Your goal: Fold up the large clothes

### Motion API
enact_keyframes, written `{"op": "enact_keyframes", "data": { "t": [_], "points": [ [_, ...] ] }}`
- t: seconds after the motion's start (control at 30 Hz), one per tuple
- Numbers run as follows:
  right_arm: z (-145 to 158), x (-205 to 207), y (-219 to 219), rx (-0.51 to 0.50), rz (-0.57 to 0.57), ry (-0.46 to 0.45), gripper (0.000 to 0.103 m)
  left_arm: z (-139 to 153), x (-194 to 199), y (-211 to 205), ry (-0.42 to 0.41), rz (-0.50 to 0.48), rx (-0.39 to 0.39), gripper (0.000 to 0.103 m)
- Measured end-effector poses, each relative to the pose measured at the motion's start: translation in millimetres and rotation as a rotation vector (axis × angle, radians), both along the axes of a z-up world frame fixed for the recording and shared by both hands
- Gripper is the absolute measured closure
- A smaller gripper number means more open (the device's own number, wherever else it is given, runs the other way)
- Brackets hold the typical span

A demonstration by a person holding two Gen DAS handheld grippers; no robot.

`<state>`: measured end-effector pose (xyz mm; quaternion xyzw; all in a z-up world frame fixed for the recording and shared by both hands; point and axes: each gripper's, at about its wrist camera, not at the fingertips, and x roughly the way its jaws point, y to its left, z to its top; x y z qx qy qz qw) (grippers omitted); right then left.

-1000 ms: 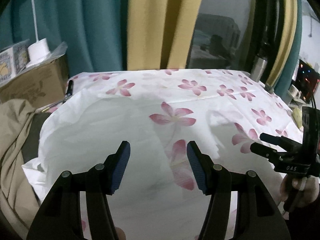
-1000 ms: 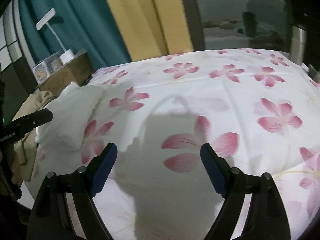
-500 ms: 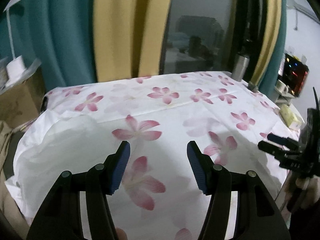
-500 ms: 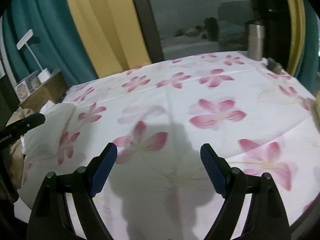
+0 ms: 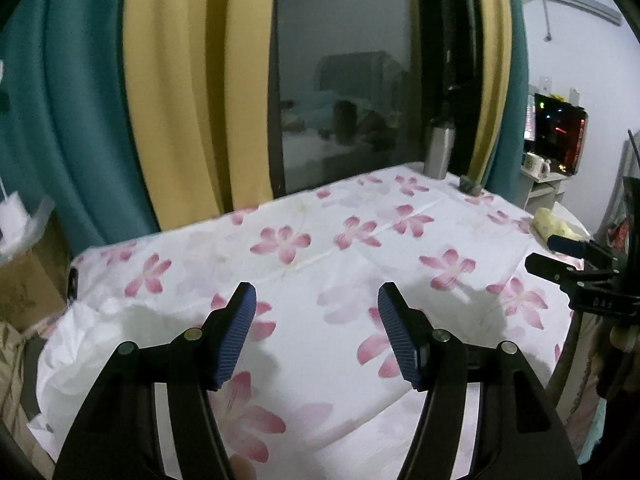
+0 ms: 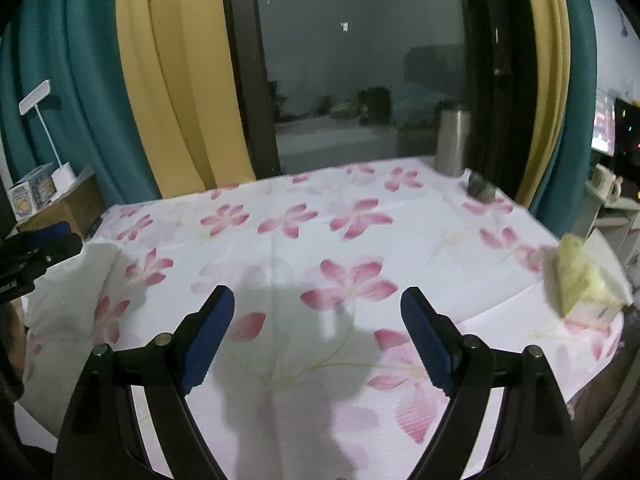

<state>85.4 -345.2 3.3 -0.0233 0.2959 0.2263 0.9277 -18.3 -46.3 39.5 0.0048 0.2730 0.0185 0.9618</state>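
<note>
A large white cloth with pink flowers [image 5: 320, 248] [image 6: 320, 236] lies spread over the table. Its left end is turned over, showing a plain white underside [image 5: 120, 340] [image 6: 72, 280]. My left gripper [image 5: 316, 300] hovers above the cloth's near left part; its jaws are opening and nothing is between them. My right gripper [image 6: 318, 300] hangs open over the near middle of the cloth, empty. Each gripper shows at the edge of the other's view: the right gripper [image 5: 550, 254] and the left gripper [image 6: 60, 240].
A steel flask [image 6: 452, 144] and a small dark object [image 6: 482, 190] stand at the far right edge before the dark window. A yellow-green packet [image 6: 576, 280] lies on the right edge. A cardboard box [image 6: 60, 204] with a lamp [image 6: 40, 120] stands left; beige fabric [image 5: 12, 360] hangs there.
Both grippers have risen and drawn back from the cloth, so more window and curtain shows. The left view has swung right, away from the box. The left jaws stand slightly wider.
</note>
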Motion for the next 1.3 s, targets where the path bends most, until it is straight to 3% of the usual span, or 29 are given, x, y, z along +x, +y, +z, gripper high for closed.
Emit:
{"op": "enact_keyframes", "data": {
  "t": [0.13,0.2,0.77,1.3],
  "points": [
    [20,-8,-3,-0.014,-0.014,-0.054,0.017,17,-7,-4,-0.051,-0.002,0.007,0.036],
    [31,-13,-5,-0.007,-0.016,-0.081,0.007,26,-10,-5,-0.075,-0.005,0.013,0.036],
    [110,-51,6,-0.012,0.003,-0.284,0.007,95,-52,-13,-0.271,-0.024,0.096,0.036],
    [154,-90,26,-0.036,0.014,-0.414,0.006,133,-97,8,-0.375,0.036,0.068,0.036]
  ]
}}
